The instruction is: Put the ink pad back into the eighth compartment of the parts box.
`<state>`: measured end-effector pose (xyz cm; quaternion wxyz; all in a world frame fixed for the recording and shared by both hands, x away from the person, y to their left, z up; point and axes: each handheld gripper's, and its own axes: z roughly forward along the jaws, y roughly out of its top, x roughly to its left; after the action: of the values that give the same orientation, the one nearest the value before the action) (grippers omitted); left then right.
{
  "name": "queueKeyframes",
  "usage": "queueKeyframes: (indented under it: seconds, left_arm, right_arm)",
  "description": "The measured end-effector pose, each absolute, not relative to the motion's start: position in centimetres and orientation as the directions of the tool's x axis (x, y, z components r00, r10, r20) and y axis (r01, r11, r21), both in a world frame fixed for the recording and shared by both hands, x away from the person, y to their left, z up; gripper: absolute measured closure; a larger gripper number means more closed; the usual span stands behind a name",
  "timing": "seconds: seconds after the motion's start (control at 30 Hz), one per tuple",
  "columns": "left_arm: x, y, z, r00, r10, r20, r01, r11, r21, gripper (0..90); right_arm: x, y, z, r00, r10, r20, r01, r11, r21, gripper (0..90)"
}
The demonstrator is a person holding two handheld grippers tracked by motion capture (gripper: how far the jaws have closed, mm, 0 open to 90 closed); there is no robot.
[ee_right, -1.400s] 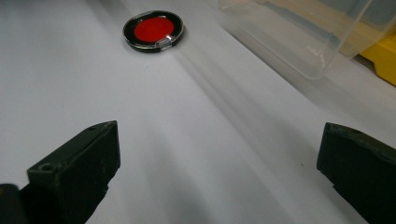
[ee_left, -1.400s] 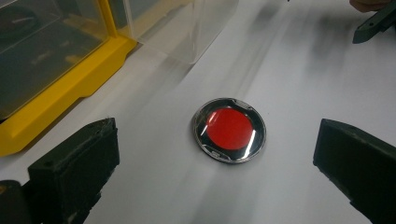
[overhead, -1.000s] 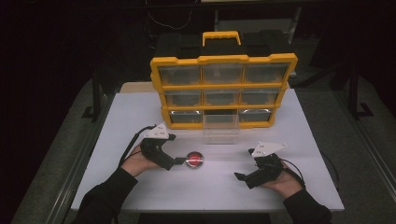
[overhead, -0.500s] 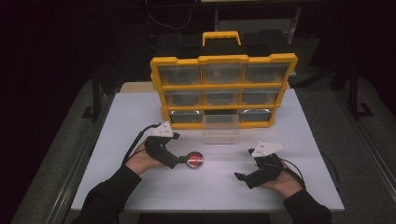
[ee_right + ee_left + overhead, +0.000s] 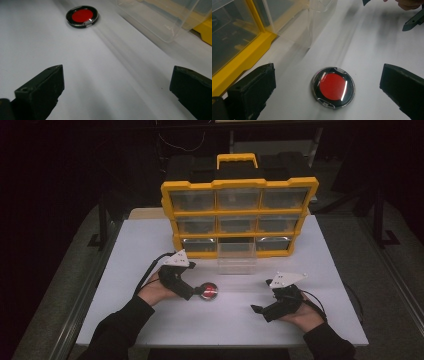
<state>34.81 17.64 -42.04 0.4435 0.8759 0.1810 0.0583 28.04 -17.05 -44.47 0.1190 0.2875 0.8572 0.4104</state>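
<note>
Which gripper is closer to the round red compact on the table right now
Left. The left gripper sits right at the red compact, open jaws on either side without touching. The right gripper rests open well off to its right.

Dim room, grey floor [image 5: 385,270]

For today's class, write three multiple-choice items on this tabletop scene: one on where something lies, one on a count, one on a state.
1. Where does the round red compact lie?
A. Inside the clear drawer
B. On the white table between the left tongs' open jaws
C. On top of the organizer

2. How many drawer slots does the yellow organizer show on its front?
A. Four
B. Six
C. Nine

3. How do the right tongs stand?
A. Open, holding nothing
B. Shut on the compact
C. Shut on the clear drawer

Answers: 1 B, the left tongs flank it on the table. 2 C, three rows of three. 3 A, jaws wide apart over bare table; the clear drawer is pulled out.
</note>
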Motion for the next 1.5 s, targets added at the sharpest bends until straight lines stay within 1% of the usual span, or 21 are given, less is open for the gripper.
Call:
queueKeyframes:
  seconds: [1.27, 1.5]
  left_arm:
    - [35.6, 14.7, -42.4, 0.942, 0.330, -0.058, 0.243, -0.552, 0.797, 0.0]
    - [35.7, 14.2, -42.6, 0.946, 0.319, -0.056, 0.239, -0.570, 0.786, 0.0]
  right_arm:
    - [28.0, -17.0, -44.4, -0.808, 0.588, 0.033, 0.393, 0.498, 0.773, 0.0]
    - [28.0, -17.0, -44.5, -0.809, 0.587, 0.033, 0.393, 0.498, 0.773, 0.0]
